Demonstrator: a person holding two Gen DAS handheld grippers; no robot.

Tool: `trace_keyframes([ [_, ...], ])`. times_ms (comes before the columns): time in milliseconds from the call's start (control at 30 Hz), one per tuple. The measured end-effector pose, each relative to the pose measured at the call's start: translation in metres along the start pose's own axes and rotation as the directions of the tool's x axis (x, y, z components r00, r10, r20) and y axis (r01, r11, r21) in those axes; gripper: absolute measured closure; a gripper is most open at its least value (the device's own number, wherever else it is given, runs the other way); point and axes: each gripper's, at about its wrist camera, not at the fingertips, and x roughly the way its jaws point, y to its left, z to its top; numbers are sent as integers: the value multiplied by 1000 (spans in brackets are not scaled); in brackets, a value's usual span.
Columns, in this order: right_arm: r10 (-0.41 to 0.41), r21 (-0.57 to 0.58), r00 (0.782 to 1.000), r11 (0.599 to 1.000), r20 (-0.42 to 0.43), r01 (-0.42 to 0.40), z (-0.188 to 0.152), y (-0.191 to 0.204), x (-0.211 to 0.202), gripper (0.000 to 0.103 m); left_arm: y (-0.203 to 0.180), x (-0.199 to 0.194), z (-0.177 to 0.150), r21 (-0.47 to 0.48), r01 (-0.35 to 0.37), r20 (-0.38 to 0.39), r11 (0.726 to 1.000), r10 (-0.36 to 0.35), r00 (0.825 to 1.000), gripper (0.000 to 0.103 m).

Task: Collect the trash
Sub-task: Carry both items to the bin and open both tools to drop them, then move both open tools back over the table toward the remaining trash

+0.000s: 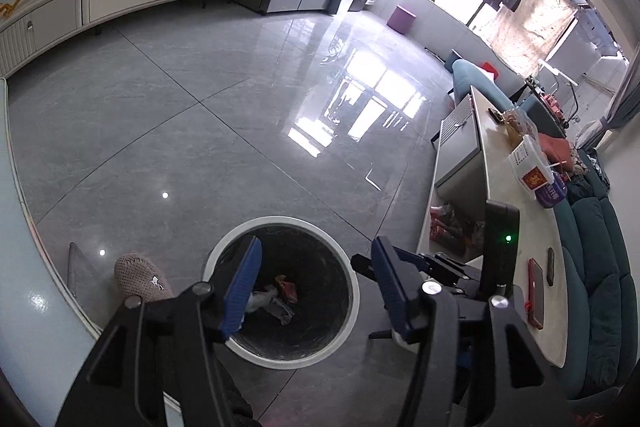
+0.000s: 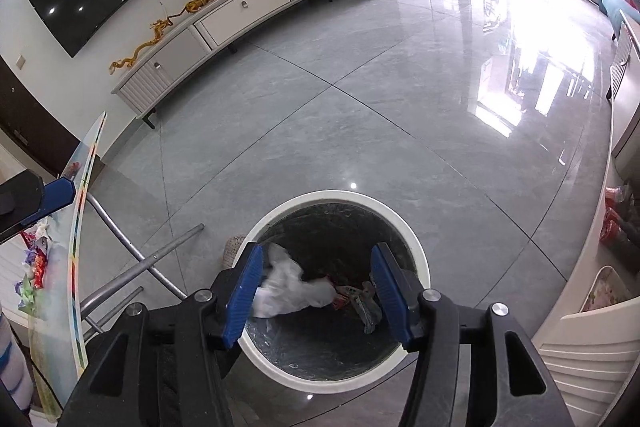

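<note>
Grippers hang over the round white-rimmed trash bin (image 2: 342, 197), both pointing down into it. The right gripper (image 2: 316, 293) has its blue pads spread, nothing pinched; between them, inside the black liner, a crumpled white plastic bag (image 2: 292, 289) lies toward the bin's left side beside small colourful wrappers (image 2: 350, 295). The left gripper (image 1: 316, 291) is likewise spread and empty above the same bin. Beyond the rim stretches a glossy grey tile floor (image 2: 360, 99), then a white TV cabinet (image 2: 248, 11) carrying a golden dragon figurine (image 2: 144, 45).
</note>
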Motion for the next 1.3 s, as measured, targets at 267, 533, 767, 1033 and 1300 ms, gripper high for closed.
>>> trace_keyframes([
  [267, 38, -58, 996, 998, 77, -34, 8, 31, -34, 48, 12, -59, -10, -8, -60, 103, 998, 61, 993, 48],
  [533, 103, -175, 986, 981, 129, -80, 10, 88, -68, 48, 52, -133, -40, -83, -125, 204, 989, 139, 969, 48],
  [767, 163, -311, 977, 943, 135, -114, 7, 159, -88, 48, 94, -205, -84, -160, -194, 285, 968, 234, 930, 48],
  [1033, 245, -455, 966, 872, 83, -182, -1, 244, -88, 48, 168, -287, -153, -335, -271, 337, 902, 383, 860, 48],
  [1300, 277, -528, 960, 812, -25, -248, -13, 309, -48, 48, 261, -347, -203, -509, -367, 277, 779, 551, 787, 48],
])
